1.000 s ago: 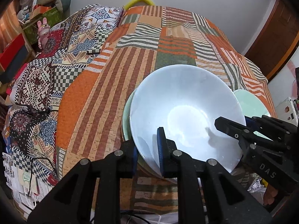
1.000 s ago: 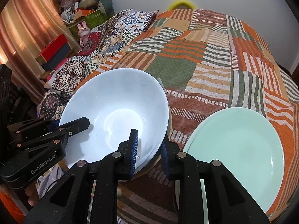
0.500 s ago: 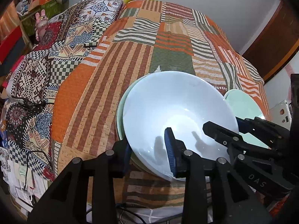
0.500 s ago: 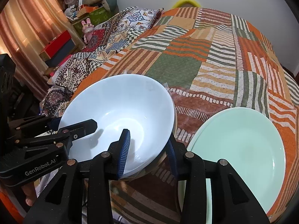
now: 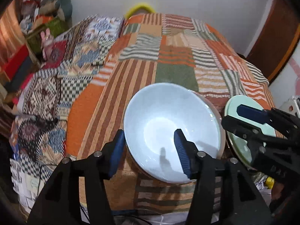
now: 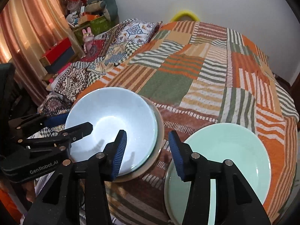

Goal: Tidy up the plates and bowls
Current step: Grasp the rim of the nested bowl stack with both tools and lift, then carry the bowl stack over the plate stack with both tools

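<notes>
**Both grippers spread wide at the white bowl, nothing gripped**

Landmark: white bowl (image 5: 172,131), sitting on the patchwork quilt (image 5: 174,75) near the bed's front edge. The bowl rests in a second dish, of which only a grey-tan rim (image 6: 159,131) shows around its right and near side; cannot tell whether that dish is a plate or a bowl.

Left gripper (image 5: 150,151): jaws wide apart, straddling the bowl's near-left rim. One blue pad sits outside the rim, the other over the bowl's interior. Neither pad visibly presses the rim.

Right gripper (image 6: 147,154): jaws wide apart, holding nothing. Its left pad hangs over the near-right edge of the bowl; its right pad hangs over the left edge of the pale green plate (image 6: 225,159).

Pale green plate: lies flat on the quilt just to the right of the bowl, apart from it, with a strip of quilt between.

Behind and left of the bowl: a second, geometric-patterned blanket (image 6: 112,56). Further left of that, a pink rabbit toy (image 6: 88,37) beside red and dark boxes (image 6: 58,54), and an orange curtain (image 6: 28,28).
</notes>
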### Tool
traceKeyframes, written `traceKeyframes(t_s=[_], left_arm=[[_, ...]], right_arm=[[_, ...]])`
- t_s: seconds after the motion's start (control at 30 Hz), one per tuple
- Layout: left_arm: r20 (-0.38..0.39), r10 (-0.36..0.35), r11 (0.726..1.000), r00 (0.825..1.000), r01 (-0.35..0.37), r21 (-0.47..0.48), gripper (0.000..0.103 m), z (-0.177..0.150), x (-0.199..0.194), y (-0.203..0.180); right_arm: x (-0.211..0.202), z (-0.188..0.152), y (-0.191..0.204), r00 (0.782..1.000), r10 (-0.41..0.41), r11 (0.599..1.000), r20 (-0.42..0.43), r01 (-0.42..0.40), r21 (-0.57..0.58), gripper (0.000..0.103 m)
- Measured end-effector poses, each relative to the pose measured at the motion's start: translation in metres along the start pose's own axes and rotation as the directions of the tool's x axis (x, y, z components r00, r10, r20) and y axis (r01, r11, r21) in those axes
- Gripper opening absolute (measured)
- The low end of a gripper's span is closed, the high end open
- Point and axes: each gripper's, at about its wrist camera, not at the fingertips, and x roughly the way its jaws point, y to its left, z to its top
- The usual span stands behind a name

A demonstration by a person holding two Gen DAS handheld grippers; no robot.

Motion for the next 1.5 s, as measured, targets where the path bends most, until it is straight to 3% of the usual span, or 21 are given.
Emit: traceKeyframes(t_s=[0.13, 0.27, 0.53, 0.8, 1.0, 1.13, 1.33, 1.5], left_arm=[[0.031, -0.006, 1.000, 0.999, 0.006, 0.006, 0.060, 0.000, -0.008, 0.002], [0.037, -0.021, 0.999, 0.999, 0.023, -0.046, 0.061, -0.001, -0.011, 0.017], [-0.014, -0.052, 0.990, 0.999, 0.050, -0.131, 0.062, -0.012, 0.007, 0.039], [-0.051, -0.095, 0.989, 0.994, 0.089, -0.115, 0.062, -0.018, 0.026, 0.034], [-0.059, -0.115, 0.988, 0.992, 0.108, -0.113, 0.062, -0.018, 0.034, 0.033], [-0.072, -0.134, 0.985, 0.988, 0.125, -0.120, 0.062, -0.018, 0.040, 0.034], [-0.090, -0.181, 0.975, 0.979, 0.166, -0.150, 0.050, -0.018, 0.050, 0.040], [-0.092, -0.204, 0.969, 0.975, 0.187, -0.164, 0.047, -0.016, 0.053, 0.039]], right_arm=[[-0.001, 0.000, -0.007, 1.000, 0.007, 0.999, 0.003, -0.007, 0.035, 0.044], [-0.001, -0.005, -0.013, 1.000, 0.026, 0.997, -0.004, -0.026, 0.069, 0.044], [0.007, -0.013, -0.017, 0.998, 0.055, 0.993, -0.039, -0.050, 0.108, 0.044], [0.023, -0.016, -0.014, 0.994, 0.072, 0.991, -0.078, -0.062, 0.116, 0.044], [0.034, -0.016, -0.015, 0.985, 0.148, 0.979, -0.095, -0.132, 0.155, 0.045], [0.041, -0.015, -0.014, 0.983, 0.150, 0.978, -0.104, -0.132, 0.161, 0.046], [0.048, -0.014, -0.015, 0.982, 0.152, 0.976, -0.108, -0.132, 0.172, 0.043], [0.052, -0.015, -0.012, 0.985, 0.129, 0.980, -0.114, -0.109, 0.165, 0.043]])
